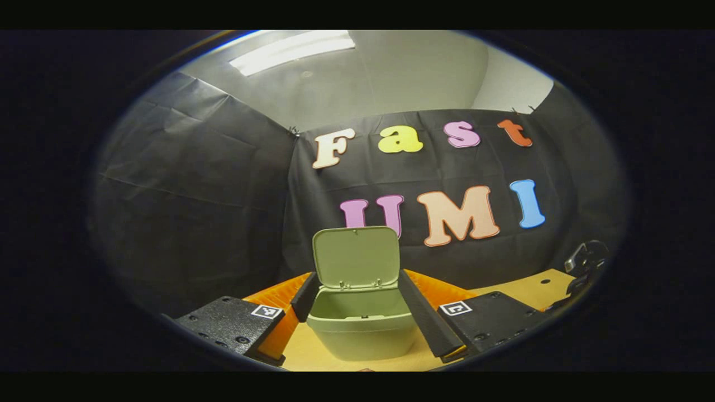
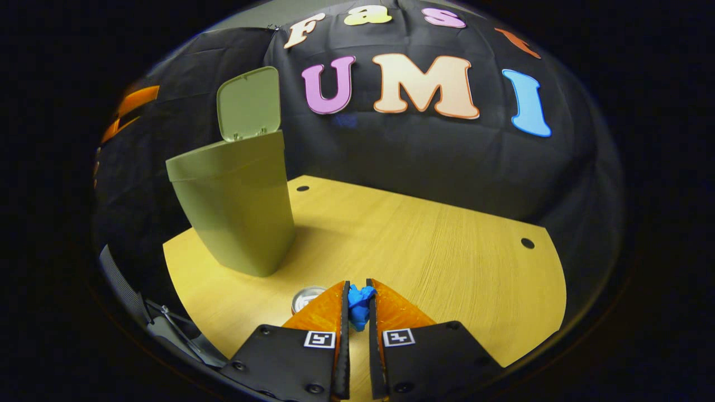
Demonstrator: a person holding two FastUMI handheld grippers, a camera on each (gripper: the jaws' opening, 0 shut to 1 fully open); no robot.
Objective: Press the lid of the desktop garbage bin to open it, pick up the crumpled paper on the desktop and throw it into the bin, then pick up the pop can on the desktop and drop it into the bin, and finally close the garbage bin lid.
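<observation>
Wooden table (image 2: 435,245), ceiling light (image 1: 290,51)

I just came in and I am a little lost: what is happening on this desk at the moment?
A person is tidying the wooden desk with two hand-held tongs. The green bin stands with its lid open. The right tongs are shut on the blue crumpled paper, low over the desk. The pop can waits just beside them. The left tongs are open, either side of the bin, holding nothing.

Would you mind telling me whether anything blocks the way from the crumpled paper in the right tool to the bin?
Nothing visible does. The right tool is shut on the crumpled paper, the lid stands open, and bare table lies before the bin. The can sits low beside the tool.
</observation>
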